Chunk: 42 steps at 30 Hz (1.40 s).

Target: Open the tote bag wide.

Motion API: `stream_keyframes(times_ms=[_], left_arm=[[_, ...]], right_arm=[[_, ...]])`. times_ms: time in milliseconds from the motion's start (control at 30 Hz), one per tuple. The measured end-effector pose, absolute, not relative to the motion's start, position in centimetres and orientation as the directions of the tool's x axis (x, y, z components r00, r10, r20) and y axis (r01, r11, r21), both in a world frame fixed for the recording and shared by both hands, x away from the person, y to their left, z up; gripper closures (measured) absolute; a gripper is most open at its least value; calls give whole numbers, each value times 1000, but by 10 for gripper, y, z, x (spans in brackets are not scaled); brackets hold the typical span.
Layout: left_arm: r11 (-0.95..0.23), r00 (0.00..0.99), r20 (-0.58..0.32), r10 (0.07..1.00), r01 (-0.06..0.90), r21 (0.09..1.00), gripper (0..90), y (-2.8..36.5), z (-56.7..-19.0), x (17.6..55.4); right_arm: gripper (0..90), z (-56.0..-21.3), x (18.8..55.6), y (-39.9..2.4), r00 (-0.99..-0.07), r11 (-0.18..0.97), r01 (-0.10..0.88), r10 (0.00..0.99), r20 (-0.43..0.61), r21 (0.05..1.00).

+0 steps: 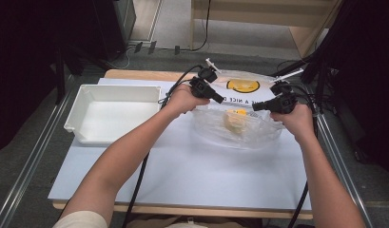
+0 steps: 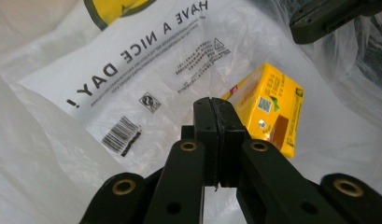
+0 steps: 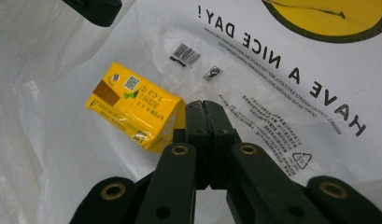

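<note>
A clear-white plastic bag (image 1: 258,135) printed "HAVE A NICE DAY!" lies puffed up on the white tabletop (image 1: 192,175). A yellow carton (image 1: 235,118) sits in it. My left gripper (image 1: 219,99) hangs over the bag's left side and my right gripper (image 1: 255,107) over its right side, tips facing each other. In the left gripper view the jaws (image 2: 215,105) are shut just before the carton (image 2: 268,105), with bag film (image 2: 156,56) all round. The right gripper (image 3: 203,106) is likewise shut beside the carton (image 3: 130,105). I cannot tell whether either pinches the film.
An empty white tray (image 1: 82,99) stands at the table's left. Black cables trail from both grippers toward the near edge. Metal rails run along both sides of the table. Dark stands and wooden furniture lie beyond the far edge.
</note>
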State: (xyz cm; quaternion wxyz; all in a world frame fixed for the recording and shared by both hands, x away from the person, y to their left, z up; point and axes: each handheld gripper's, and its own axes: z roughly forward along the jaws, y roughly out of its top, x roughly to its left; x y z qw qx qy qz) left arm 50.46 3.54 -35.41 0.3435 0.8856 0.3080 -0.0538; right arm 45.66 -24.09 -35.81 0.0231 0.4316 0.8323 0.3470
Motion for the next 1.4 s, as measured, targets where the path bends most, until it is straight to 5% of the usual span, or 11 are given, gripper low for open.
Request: stream_keyframes(times_ms=[1400], left_arm=[[-512, 714, -315, 625, 679, 526, 899, 70, -429, 498]], right_arm=[[900, -429, 427, -271, -498, 278, 790, 811, 307, 547]])
